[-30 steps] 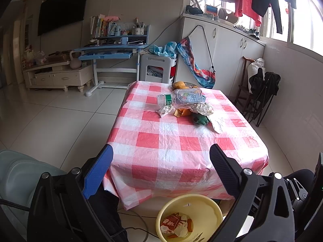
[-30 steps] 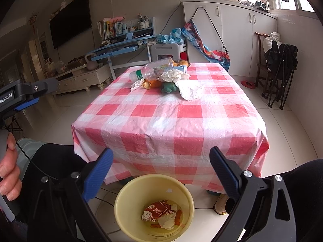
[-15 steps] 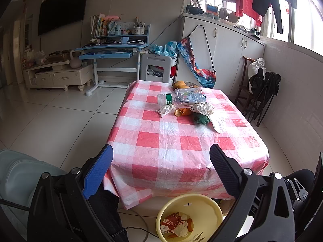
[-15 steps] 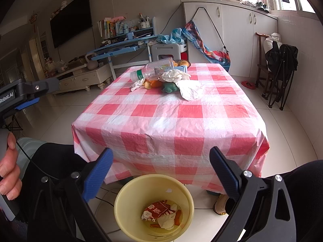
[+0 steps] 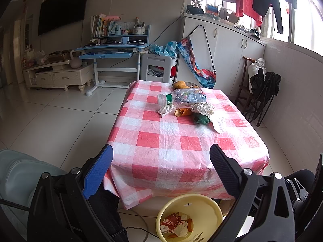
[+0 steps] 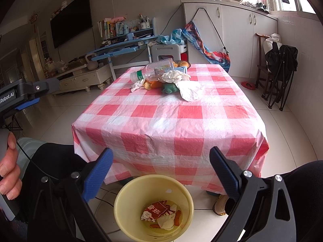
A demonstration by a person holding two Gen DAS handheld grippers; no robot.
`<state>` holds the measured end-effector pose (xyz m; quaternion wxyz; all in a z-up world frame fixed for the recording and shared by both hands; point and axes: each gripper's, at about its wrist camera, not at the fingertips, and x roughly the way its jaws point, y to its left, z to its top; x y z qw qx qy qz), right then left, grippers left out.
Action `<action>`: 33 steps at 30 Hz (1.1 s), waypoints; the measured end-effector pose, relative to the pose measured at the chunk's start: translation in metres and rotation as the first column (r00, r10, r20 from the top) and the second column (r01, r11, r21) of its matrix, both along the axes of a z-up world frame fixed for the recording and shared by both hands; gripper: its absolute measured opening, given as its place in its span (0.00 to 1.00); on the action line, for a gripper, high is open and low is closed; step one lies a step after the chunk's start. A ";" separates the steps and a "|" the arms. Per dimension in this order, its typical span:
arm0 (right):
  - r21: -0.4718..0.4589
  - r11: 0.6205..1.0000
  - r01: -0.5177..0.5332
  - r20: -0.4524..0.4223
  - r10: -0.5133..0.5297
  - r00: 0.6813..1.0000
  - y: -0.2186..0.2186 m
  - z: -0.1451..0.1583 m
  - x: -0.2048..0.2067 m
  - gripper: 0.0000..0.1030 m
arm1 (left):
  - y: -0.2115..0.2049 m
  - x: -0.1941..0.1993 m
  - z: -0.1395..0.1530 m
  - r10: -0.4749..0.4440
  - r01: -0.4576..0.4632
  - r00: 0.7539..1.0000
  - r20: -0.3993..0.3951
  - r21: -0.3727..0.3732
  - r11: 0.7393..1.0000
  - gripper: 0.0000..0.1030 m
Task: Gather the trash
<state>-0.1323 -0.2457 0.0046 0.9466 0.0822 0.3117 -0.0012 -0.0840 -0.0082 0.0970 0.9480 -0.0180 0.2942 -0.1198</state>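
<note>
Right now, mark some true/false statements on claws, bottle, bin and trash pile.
1. Both claws are open and empty. True: left claw, right claw.
2. The plastic bottle stands upright. False: it lies on its side on the trash pile.
3. The yellow bin sits on the floor by the table's near edge. True.
4. The bin is empty. False: a red wrapper and scraps lie in it.
5. The pile is at the table's near edge. False: far end.

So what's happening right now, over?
Left gripper and right gripper open, empty. Clear plastic bottle and crumpled paper on checked table. Yellow plastic bin below. Path unobstructed.
</note>
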 end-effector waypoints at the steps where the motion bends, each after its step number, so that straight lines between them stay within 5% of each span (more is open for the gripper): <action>1: 0.000 1.000 0.000 0.001 0.000 1.000 0.000 0.000 0.000 0.90 | 0.000 0.000 0.000 0.000 0.000 1.000 0.000 0.001 1.000 0.90; 33: 0.001 1.000 -0.009 0.028 0.009 1.000 -0.004 0.010 0.001 0.90 | 0.011 0.006 -0.007 0.031 -0.031 0.999 -0.022 -0.021 0.999 0.90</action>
